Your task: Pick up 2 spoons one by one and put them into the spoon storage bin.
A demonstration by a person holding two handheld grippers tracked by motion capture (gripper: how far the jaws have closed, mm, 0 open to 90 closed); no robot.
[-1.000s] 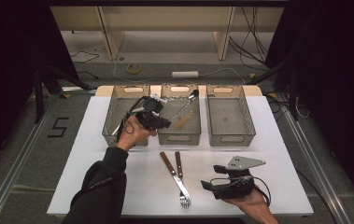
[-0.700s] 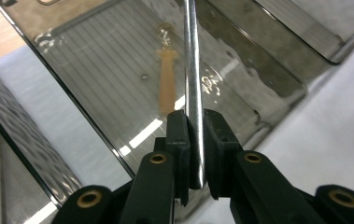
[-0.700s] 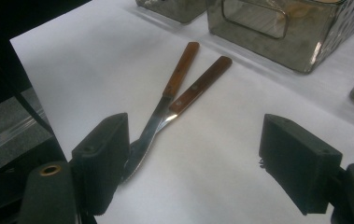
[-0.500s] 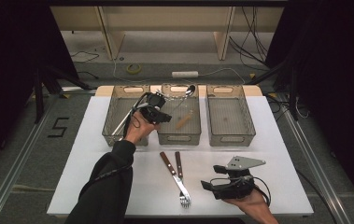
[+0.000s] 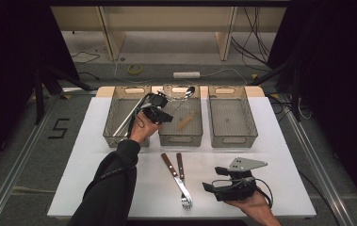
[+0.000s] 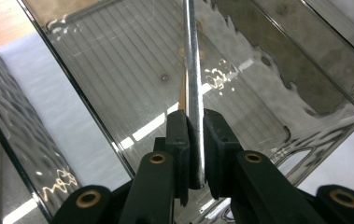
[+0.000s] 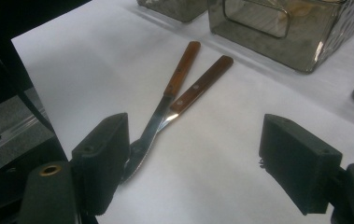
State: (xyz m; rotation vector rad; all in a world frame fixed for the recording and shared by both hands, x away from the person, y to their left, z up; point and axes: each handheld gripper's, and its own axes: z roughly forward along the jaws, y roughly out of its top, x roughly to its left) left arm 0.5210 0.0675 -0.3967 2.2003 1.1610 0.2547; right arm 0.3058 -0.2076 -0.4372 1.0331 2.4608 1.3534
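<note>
Left claw [image 5: 166, 104], clamped on a spoon's [image 5: 189, 91] metal handle, has drifted over the middle bin [image 5: 180, 137], set to drop it there; right claw [image 7: 195, 163] gapes, empty, beside fork and knife [image 7: 198, 86].

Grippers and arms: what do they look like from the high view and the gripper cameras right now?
Both grippers, left and right, are black, with blocky black jaws and brass-coloured rivets at the linkages. The right one carries a grey three-cornered plate on top and trails a black cable. The left arm wears a dark long sleeve.
</note>
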